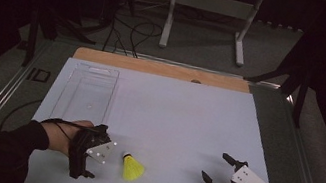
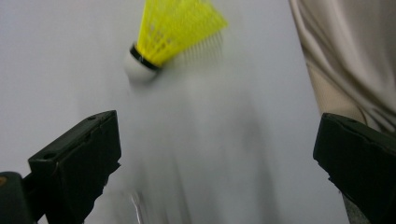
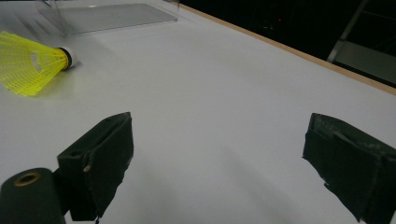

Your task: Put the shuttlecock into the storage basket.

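A yellow shuttlecock with a white cork lies on its side on the white table top, near the front edge. My left gripper is just to its left, jaws wide open and pointing at it, touching nothing. In the left gripper view the shuttlecock lies ahead of the open gripper, beyond the jaw tips. My right gripper stands open at the front right, well away from the shuttlecock. In the right gripper view the gripper holds nothing and the shuttlecock is far off at the upper left.
A clear plastic tray lies along the table's left side, behind my left hand; the tray looks empty. A wooden strip borders the far edge. A person's light clothing shows at the right of the left gripper view.
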The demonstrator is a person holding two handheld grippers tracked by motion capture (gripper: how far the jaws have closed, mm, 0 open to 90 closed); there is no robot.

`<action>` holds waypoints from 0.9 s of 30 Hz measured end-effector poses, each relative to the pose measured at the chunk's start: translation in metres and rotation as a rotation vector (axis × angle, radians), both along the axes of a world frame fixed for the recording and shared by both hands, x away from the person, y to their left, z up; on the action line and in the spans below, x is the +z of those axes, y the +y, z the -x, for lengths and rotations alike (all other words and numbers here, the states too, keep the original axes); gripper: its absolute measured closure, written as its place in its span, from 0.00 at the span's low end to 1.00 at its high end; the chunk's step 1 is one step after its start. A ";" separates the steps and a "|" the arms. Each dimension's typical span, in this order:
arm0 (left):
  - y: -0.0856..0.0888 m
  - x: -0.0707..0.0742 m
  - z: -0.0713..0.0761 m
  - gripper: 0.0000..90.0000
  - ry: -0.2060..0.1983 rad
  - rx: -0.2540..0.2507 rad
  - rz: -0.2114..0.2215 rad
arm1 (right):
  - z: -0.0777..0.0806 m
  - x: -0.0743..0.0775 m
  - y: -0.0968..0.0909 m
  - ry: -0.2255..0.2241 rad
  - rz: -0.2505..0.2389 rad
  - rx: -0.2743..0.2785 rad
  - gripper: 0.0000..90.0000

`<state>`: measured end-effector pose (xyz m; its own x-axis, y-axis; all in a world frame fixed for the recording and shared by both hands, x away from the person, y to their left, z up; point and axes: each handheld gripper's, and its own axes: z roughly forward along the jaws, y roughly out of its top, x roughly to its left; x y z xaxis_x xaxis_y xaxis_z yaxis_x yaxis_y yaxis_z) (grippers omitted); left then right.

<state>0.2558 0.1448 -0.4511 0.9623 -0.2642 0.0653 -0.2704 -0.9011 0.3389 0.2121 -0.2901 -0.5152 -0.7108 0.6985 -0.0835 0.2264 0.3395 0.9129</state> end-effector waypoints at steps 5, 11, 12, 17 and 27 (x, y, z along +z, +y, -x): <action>-0.015 0.004 -0.004 0.02 -0.035 -0.022 -0.003 | 0.000 0.000 0.000 0.000 0.000 0.001 0.10; -0.031 0.005 -0.008 0.02 -0.060 -0.047 -0.002 | 0.000 0.000 0.000 0.001 -0.001 0.004 0.10; -0.033 0.004 -0.008 0.02 -0.084 -0.064 -0.013 | 0.000 0.000 0.000 0.001 -0.002 0.004 0.10; -0.047 0.000 -0.011 0.04 -0.108 -0.120 -0.027 | 0.000 0.000 0.000 -0.001 -0.002 0.006 0.10; -0.064 -0.011 -0.023 0.10 -0.155 -0.180 -0.063 | 0.000 0.000 -0.001 -0.002 -0.006 0.008 0.10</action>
